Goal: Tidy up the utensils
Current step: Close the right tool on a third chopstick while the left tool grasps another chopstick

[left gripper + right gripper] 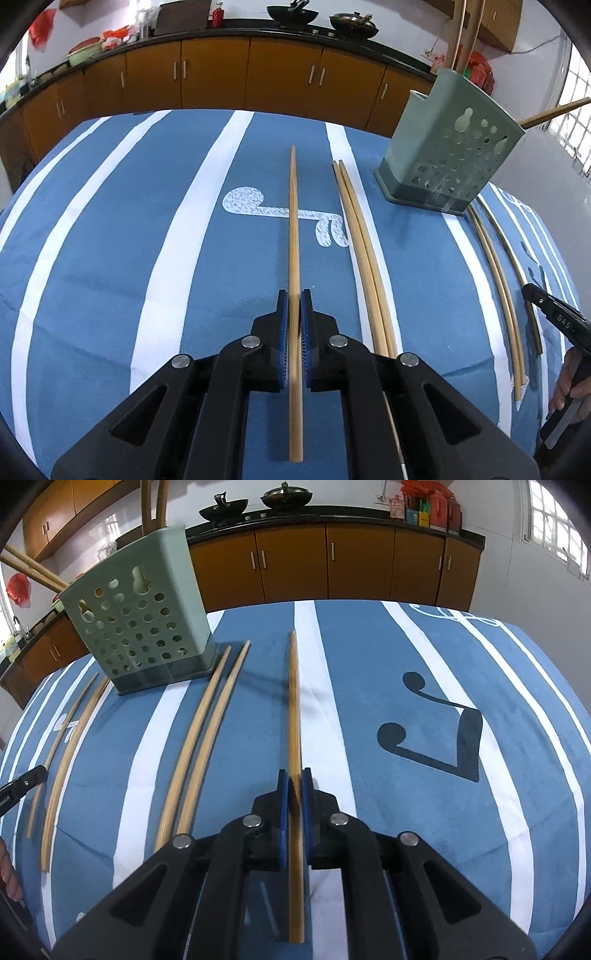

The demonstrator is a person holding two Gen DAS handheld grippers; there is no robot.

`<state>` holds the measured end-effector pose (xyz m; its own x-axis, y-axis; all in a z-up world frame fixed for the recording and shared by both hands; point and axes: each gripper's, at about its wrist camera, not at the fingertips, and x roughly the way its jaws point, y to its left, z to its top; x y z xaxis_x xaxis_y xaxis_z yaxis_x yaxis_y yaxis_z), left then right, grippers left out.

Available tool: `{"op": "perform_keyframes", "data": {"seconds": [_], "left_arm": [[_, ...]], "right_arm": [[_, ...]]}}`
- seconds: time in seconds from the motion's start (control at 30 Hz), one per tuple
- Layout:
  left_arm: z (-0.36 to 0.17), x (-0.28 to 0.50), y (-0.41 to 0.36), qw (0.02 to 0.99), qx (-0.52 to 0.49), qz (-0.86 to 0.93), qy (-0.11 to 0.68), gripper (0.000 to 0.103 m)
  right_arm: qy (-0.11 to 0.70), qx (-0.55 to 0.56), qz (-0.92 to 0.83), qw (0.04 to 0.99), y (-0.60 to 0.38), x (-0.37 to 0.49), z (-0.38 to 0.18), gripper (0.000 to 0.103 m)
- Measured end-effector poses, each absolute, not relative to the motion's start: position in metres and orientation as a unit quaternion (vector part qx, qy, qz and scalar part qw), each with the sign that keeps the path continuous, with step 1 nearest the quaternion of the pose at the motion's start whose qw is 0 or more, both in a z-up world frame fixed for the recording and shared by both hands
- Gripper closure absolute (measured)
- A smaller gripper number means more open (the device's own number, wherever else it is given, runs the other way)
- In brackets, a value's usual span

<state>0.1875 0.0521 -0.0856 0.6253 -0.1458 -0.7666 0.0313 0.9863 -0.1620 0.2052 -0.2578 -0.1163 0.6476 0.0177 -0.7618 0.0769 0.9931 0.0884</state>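
Note:
My left gripper (294, 295) is shut on a wooden chopstick (293, 221) that points straight ahead over the blue striped cloth. My right gripper (294, 775) is shut on another wooden chopstick (294, 701), held the same way. A green perforated utensil holder (447, 147) stands to the right in the left wrist view and to the left in the right wrist view (136, 616), with chopsticks sticking out of its top. Two pairs of loose chopsticks lie on the cloth beside the holder: one pair (364, 240) to its left, another pair (498, 269) to its right.
The table carries a blue cloth with white stripes (184, 240) and music-note prints (443, 731). The right gripper's tip (554, 314) shows at the left wrist view's right edge. Brown kitchen cabinets (332, 561) and woks on the counter stand behind the table.

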Motion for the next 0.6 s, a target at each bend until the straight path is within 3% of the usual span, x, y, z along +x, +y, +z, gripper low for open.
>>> {"op": "perform_keyframes", "data": {"seconds": [0.6], "left_arm": [[-0.0873, 0.185, 0.0529, 0.902, -0.067, -0.051, 0.423, 0.095]], "right_arm": [[0.413, 0.037, -0.025, 0.91, -0.2535, 0.2022, -0.1172, 0.094]]}}
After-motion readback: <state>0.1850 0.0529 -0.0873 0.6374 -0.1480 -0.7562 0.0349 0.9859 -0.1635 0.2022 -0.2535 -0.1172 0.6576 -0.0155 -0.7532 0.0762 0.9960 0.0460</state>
